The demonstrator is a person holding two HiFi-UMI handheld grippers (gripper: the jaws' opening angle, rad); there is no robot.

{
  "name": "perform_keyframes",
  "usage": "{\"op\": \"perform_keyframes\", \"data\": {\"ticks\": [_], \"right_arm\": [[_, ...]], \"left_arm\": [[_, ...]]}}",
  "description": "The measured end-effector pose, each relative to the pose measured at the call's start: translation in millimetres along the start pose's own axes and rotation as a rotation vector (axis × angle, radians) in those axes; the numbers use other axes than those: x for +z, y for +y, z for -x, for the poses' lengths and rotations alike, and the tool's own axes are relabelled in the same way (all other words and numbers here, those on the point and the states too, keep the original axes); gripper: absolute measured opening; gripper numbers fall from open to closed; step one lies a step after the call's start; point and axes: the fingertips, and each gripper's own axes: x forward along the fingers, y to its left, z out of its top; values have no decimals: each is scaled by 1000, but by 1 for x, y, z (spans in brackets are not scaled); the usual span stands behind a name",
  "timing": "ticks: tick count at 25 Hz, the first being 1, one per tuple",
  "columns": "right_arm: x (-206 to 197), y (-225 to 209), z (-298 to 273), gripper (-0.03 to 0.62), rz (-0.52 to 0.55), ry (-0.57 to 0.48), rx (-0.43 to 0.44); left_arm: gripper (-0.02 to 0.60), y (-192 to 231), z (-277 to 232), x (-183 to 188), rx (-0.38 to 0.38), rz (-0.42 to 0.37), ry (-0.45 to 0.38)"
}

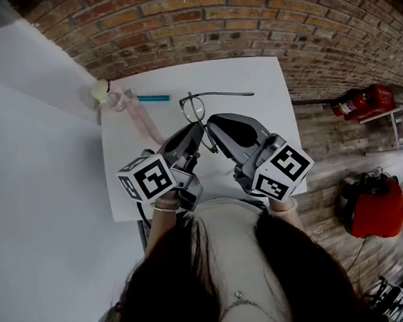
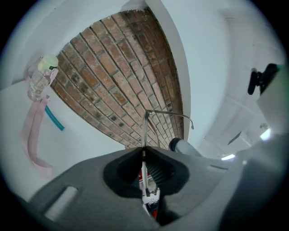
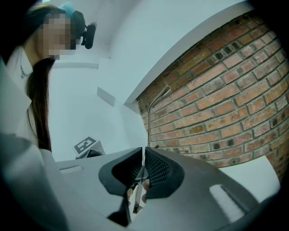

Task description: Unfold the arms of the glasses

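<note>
My head camera looks steeply down on the table (image 1: 250,76), the left tongs (image 1: 199,129) and the right tongs (image 1: 212,123). Each tongs camera sits close behind its own jaws, looking along them. All three views share the glasses (image 1: 194,109) and the brick wall (image 1: 245,14).

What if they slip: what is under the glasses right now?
From the head view, only bare white table shows below the glasses; the teal pen lies off to the side. The left claw and right claw hide the table beneath them.
</note>
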Motion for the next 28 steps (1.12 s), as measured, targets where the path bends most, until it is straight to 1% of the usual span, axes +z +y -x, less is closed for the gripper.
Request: {"op": "perform_keyframes", "data": {"ticks": [11, 17, 28], "right_arm": [[-1, 1, -3, 18, -4, 11, 8], [-1, 1, -4, 23, -7, 8, 16], [-1, 1, -4, 32, -14, 13, 23]], "left_arm": [[21, -13, -1, -1, -4, -110, -6], [21, -17, -2, -1, -11, -152, -8], [21, -25, -4, -3, 2, -247, -20]]}}
